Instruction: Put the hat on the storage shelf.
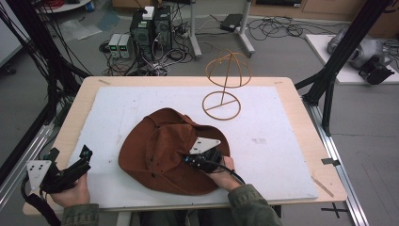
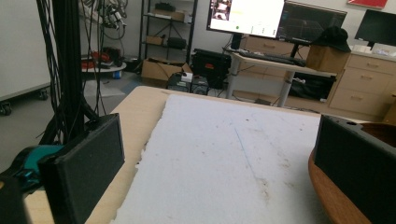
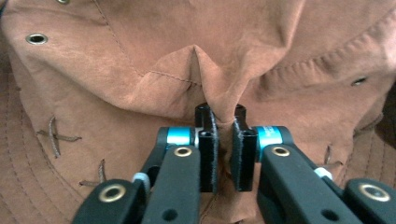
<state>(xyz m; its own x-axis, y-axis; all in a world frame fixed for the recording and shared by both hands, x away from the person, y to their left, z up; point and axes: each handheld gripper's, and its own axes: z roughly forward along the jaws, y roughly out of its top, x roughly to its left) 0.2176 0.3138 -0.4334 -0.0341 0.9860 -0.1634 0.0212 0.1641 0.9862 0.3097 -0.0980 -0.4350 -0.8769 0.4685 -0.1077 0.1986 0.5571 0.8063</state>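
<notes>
One brown hat (image 1: 160,150) lies crumpled on the white foam sheet (image 1: 263,136) that covers most of the wooden bench (image 1: 301,117). It sits toward the near side of the sheet, a little left of centre. One wire hat stand (image 1: 225,84), with a ring base and a domed top, stands upright on the sheet beyond the hat and to its right, well apart from it.

The right gripper (image 1: 197,157) rests on the hat's near right part, held by the person's right hand (image 1: 226,172). In the right gripper view the right gripper (image 3: 223,149) has its two jaws drawn close together with a pinched fold of the hat's (image 3: 140,60) brown cloth caught between them; two metal eyelets show on the fabric, along with several stitched crosses.

The left gripper (image 1: 82,157) hangs at the near left corner of the bench, held in the left hand (image 1: 70,193), apart from the hat. In the left gripper view the left gripper (image 2: 215,172) has its two jaws spread wide with nothing between them, over the foam sheet (image 2: 224,158), and the hat's brim (image 2: 336,200) edges in just beside the right-hand jaw.
</notes>
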